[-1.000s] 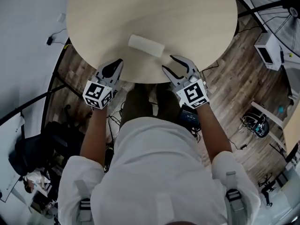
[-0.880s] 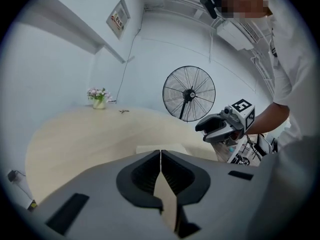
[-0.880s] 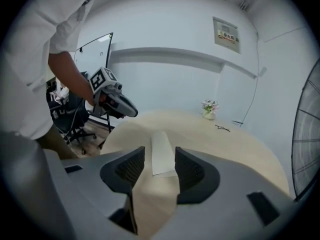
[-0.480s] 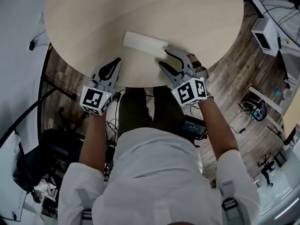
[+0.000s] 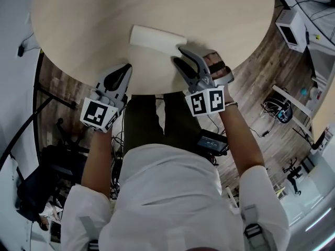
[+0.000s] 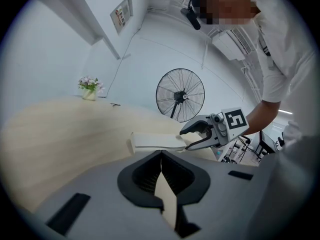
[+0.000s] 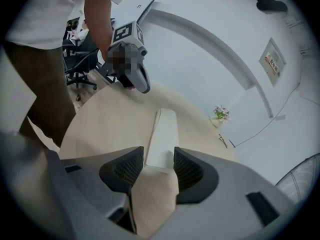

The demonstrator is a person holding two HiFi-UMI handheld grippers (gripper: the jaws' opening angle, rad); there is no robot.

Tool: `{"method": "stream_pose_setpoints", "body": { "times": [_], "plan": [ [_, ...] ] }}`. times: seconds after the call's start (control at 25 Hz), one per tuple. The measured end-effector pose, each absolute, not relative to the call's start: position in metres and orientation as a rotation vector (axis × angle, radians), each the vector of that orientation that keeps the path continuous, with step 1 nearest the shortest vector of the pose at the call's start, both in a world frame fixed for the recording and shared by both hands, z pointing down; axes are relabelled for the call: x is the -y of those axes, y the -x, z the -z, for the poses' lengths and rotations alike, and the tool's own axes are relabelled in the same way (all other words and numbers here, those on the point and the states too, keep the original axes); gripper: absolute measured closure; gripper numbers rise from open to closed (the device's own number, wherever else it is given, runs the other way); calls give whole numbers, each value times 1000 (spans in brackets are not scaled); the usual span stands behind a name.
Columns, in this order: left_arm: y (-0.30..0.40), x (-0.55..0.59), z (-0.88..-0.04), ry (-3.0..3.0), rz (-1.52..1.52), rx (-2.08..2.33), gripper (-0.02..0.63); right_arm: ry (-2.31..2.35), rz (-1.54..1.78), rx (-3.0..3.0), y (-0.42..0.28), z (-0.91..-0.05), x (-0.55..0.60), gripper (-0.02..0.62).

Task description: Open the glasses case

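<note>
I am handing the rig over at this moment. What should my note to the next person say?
Left gripper: jaws shut, empty, at the table edge, apart from the case.
Right gripper: jaws open, just been opening; one end of the glasses case sits at their tips, not gripped.
Case: flat on the table, closed.
Done: nothing opened yet.
Left: hold the case, lift its lid.

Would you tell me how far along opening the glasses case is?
Done: nothing yet; the case lies closed on the table. In hand: the right gripper, whose jaws have just been opening, straddles the case's end without pressing it. The left gripper is shut, apart from it. Left: grip and lift the lid.
</note>
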State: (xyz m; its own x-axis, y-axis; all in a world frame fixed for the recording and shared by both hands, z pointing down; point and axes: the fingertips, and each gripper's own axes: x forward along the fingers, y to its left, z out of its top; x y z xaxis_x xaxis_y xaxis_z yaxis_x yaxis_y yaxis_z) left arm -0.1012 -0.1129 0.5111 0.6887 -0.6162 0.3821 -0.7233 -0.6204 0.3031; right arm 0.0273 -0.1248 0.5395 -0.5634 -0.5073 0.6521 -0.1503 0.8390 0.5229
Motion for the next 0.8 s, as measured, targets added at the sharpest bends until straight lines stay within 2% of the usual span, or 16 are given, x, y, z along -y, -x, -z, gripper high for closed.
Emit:
{"method": "stream_pose_setpoints", "body": {
  "times": [0.32, 0.8],
  "plan": [
    [81, 127, -499, -2503, -299, 1008, 591, -461, 515, 2134, -37, -545, 131, 403],
    [79, 125, -496, -2500, -241, 979, 591, -475, 535, 2102, -37, -548, 130, 460]
  ]
}}
